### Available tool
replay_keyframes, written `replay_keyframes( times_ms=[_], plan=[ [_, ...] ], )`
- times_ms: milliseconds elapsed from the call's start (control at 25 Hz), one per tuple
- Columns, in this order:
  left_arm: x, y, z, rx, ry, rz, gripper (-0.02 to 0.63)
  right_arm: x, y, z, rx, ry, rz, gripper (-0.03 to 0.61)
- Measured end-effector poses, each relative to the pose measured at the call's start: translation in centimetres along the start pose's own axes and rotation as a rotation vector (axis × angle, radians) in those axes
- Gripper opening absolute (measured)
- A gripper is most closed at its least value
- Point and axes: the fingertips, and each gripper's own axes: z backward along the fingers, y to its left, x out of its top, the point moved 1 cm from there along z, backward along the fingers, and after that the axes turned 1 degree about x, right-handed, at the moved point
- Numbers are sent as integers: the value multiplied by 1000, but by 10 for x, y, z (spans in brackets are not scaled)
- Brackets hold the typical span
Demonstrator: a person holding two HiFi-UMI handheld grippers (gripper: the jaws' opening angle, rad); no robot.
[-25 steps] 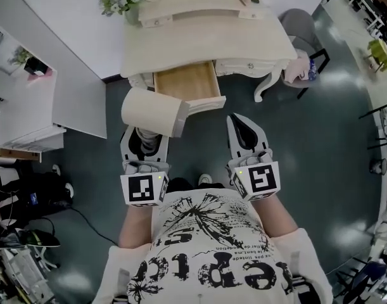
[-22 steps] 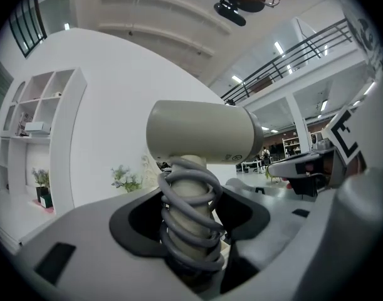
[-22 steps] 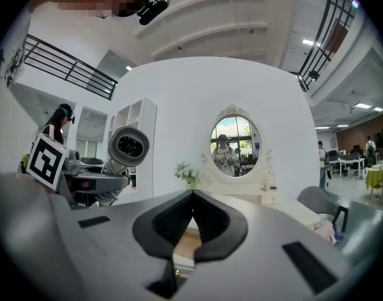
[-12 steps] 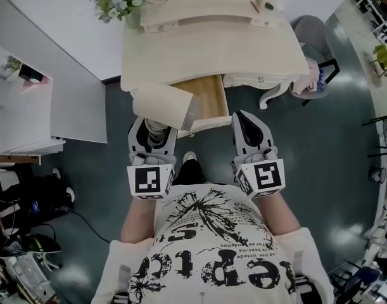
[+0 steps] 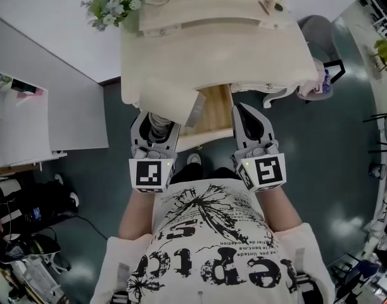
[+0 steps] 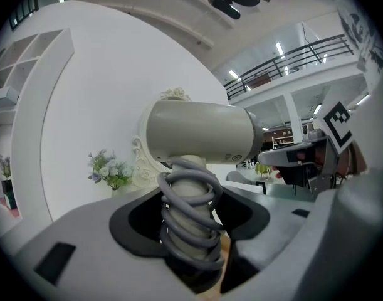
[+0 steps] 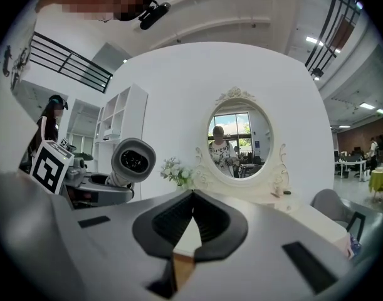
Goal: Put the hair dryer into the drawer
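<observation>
A cream hair dryer [image 5: 169,102] stands upright in my left gripper [image 5: 156,120], which is shut on its handle [image 6: 188,221]; a grey cord is wound round that handle. The dryer's barrel [image 6: 200,133] lies across above the jaws. In the head view the dryer overlaps the front edge of the dressing table [image 5: 244,56] and the left side of the open wooden drawer [image 5: 215,106]. My right gripper [image 5: 244,114] is level with the drawer's right side, its jaws shut with nothing between them [image 7: 192,193]. In the right gripper view the dryer [image 7: 133,160] shows at the left.
An oval mirror [image 7: 239,144] and a bunch of flowers [image 5: 114,2] stand on the table. A grey chair [image 5: 320,49] is at the table's right end. A white shelf unit [image 5: 19,122] stands at the left, with cables and clutter [image 5: 28,233] on the floor below it.
Both grippers and the person have moved toward the dressing table. The dryer, earlier in front of the drawer, now overlaps the table's edge and the drawer's left part.
</observation>
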Motion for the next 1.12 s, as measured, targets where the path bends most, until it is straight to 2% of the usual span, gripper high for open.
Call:
replay_keyframes(
  times_ms=[320, 600, 760, 960, 1120],
  plan=[
    [-68, -19, -37, -89, 164, -42, 253, -32, -15, -23, 47, 90, -29, 17],
    [-143, -48, -74, -190, 332, -132, 253, -74, -34, -37, 116, 174, -53, 17],
    [-191, -61, -92, -283, 458, -171, 253, -92, -42, -49, 133, 206, -68, 17],
    [-247, -77, -112, -409, 600, -278, 253, -114, -56, -58, 121, 235, -98, 17],
    [-279, -89, -115, -492, 695, -280, 253, -132, -59, -55, 112, 267, -138, 17]
  ],
)
